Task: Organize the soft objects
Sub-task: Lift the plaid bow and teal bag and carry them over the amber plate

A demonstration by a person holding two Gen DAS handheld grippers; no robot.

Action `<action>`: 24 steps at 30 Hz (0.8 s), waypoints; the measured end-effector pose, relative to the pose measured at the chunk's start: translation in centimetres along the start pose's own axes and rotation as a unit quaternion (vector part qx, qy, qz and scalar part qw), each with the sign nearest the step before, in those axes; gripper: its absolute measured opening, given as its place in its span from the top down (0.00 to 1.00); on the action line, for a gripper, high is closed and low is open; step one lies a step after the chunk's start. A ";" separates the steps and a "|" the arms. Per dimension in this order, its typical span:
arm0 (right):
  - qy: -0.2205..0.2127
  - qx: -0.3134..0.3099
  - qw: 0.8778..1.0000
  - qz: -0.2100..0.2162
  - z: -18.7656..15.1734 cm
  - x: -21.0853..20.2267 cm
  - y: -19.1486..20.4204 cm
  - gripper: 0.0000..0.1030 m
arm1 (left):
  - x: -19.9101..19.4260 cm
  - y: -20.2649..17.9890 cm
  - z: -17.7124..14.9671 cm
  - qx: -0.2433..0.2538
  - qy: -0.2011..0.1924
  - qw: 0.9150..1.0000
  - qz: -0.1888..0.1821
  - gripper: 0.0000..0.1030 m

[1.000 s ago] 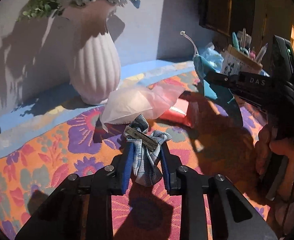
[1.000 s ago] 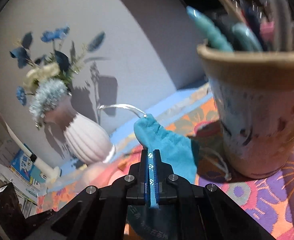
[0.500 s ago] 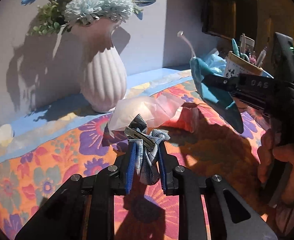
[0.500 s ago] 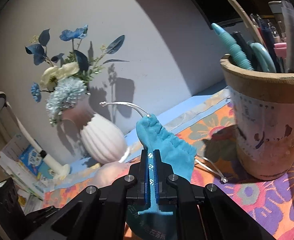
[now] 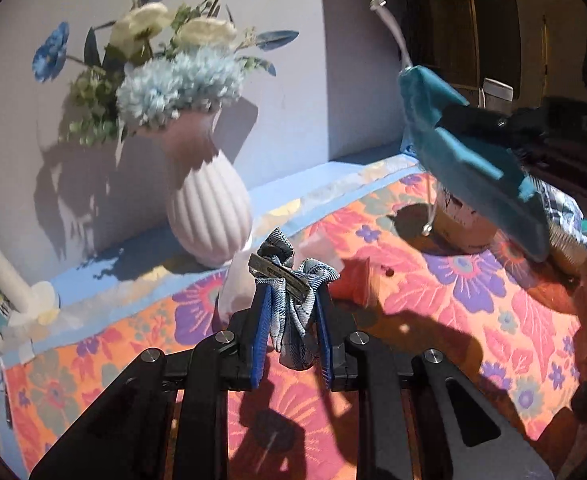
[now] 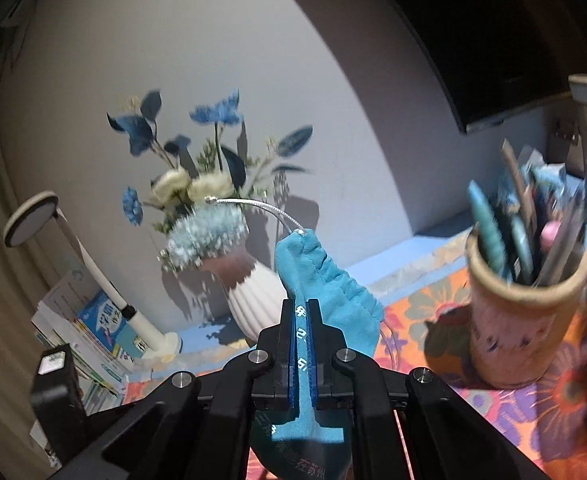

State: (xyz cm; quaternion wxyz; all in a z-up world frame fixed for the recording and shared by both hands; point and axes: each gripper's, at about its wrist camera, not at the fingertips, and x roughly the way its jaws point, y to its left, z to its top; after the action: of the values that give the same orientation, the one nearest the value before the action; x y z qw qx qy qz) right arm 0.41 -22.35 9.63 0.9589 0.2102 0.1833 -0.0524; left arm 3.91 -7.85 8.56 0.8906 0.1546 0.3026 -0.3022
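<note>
Two limp, light items aloft right of white vase (image 5: pixel 207 208): left gripper (image 5: pixel 291 320) clamps patterned hair bow (image 5: pixel 293 300) mid-body; right gripper (image 6: pixel 302 344) pinches teal drawstring pouch (image 6: pixel 325 292) flat.

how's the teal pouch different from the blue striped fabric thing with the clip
The teal pouch is plain cloth with a silver drawstring; the striped fabric piece is blue-and-white patterned with a metal clip across its top. The pouch hangs as a long flat bag, pinched thin in the right gripper; the striped piece is a small bunched bundle that keeps the left gripper fingers apart. Both are soft and held clear of the floral tablecloth.
</note>
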 end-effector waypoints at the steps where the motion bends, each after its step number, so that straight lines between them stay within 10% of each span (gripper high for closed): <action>1: -0.001 -0.002 1.000 0.000 0.4 -0.3 0.0 0.96 | -0.1 -0.1 0.3 -0.001 0.000 1.000 0.000 0.82; 24: -0.048 -0.015 0.999 -0.019 7.5 -9.1 -2.6 0.96 | -2.1 -5.3 8.8 0.002 -0.040 0.999 0.005 0.82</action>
State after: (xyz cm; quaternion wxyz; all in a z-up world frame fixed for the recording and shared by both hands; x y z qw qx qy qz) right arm -6.01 -27.71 18.38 0.9684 0.1896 0.1421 -0.0783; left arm 3.13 -15.05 16.17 0.9032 0.1456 0.2650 -0.3047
